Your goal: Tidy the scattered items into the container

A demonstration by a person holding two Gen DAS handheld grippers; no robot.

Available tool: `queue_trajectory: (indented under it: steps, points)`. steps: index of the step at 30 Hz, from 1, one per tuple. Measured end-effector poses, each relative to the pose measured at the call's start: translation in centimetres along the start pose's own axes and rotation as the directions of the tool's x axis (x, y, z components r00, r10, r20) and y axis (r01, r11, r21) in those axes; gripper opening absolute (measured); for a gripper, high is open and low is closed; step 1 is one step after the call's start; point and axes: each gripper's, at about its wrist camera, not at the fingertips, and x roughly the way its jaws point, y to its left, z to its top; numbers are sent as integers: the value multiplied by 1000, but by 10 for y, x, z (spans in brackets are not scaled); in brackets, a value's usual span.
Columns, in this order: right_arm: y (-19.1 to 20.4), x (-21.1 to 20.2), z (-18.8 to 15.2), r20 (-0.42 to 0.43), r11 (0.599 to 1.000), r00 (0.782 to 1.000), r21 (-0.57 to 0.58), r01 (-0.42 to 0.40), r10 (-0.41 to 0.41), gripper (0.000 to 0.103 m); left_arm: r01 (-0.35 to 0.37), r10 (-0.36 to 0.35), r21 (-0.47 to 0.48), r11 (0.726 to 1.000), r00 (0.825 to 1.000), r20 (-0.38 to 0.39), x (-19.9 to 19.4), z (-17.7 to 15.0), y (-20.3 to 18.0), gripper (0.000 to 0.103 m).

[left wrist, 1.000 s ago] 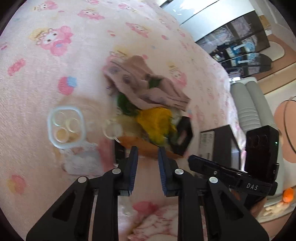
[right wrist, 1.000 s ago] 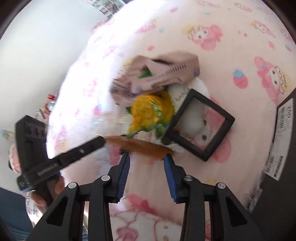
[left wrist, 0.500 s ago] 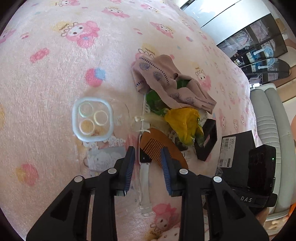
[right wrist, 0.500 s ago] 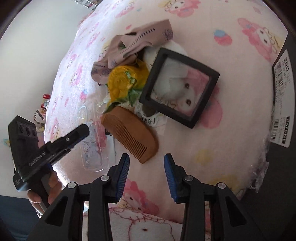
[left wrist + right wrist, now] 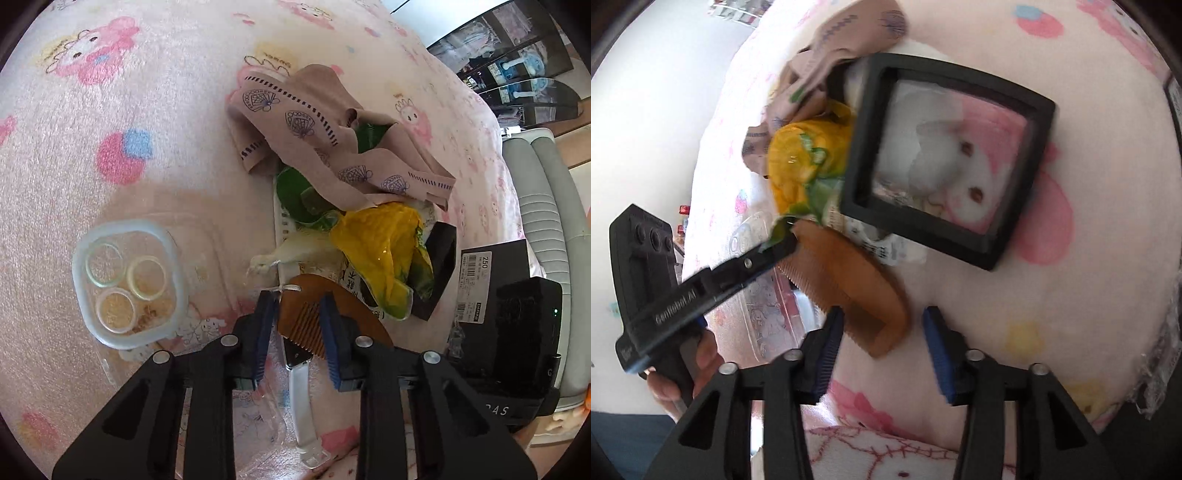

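Note:
A brown wooden comb lies on the pink blanket at the near end of a pile of items; it also shows in the right wrist view. My left gripper is open with its fingers on either side of the comb's toothed end. My right gripper is open, just above the comb's other end. The pile holds a beige patterned cloth, a yellow-green wrapper and a black square frame. A black box sits to the right.
A clear lidded tub with rings inside lies left of the pile. A white strap lies under my left gripper. The left gripper's body crosses the right wrist view. A grey sofa stands beyond the bed edge.
My left gripper has moved forward so its fingers now straddle the comb. My right gripper has moved closer to the comb and the black frame.

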Motion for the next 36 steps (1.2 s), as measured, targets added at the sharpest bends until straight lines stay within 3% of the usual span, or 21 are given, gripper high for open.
queue_trajectory:
  steps: [6,10,14,18,21,23,26,28,30,31,34,36]
  points:
    - [13,-17,-14,46,999,999,-41,11,-9,34,61,-60,-31,998,997,47,-24,-22,1,19]
    - [17,-29,-27,73,996,995,-52,74,-70,33,76,-74,-48,996,996,50,-34,-54,2,18]
    - [12,-17,-33,10,995,996,-40,87,-87,33,70,-71,-70,995,997,-7,-22,-64,10,22]
    - [4,-9,-37,-14,997,997,-23,71,-71,34,80,-79,-51,995,996,37,-20,-55,7,32]
    - [6,1,-37,-65,996,995,-51,70,-73,37,11,-10,-22,1000,1000,28,-12,-49,-6,26]
    - [12,-8,-42,-30,994,996,-66,84,-86,37,0,-1,16,1000,998,67,-23,-51,-18,23]
    - [28,-42,-56,72,989,993,-112,100,-93,36,69,-71,29,997,992,108,-49,-57,-32,22]
    - [39,-71,-67,134,987,989,-135,84,-65,34,101,-108,57,993,985,135,-76,-62,-45,18]
    - [47,-105,-82,187,987,982,-158,23,7,31,180,-191,84,980,971,147,-98,-70,-67,18]
    - [62,-109,-63,211,987,977,-160,-4,38,31,185,-201,111,977,966,163,-110,-76,-82,18]
    - [74,-135,-67,281,982,958,-188,-6,59,31,168,-202,183,969,961,190,-121,-88,-127,18]
    - [70,-141,-58,307,980,950,-198,-3,64,31,129,-167,203,971,969,184,-115,-91,-148,18]
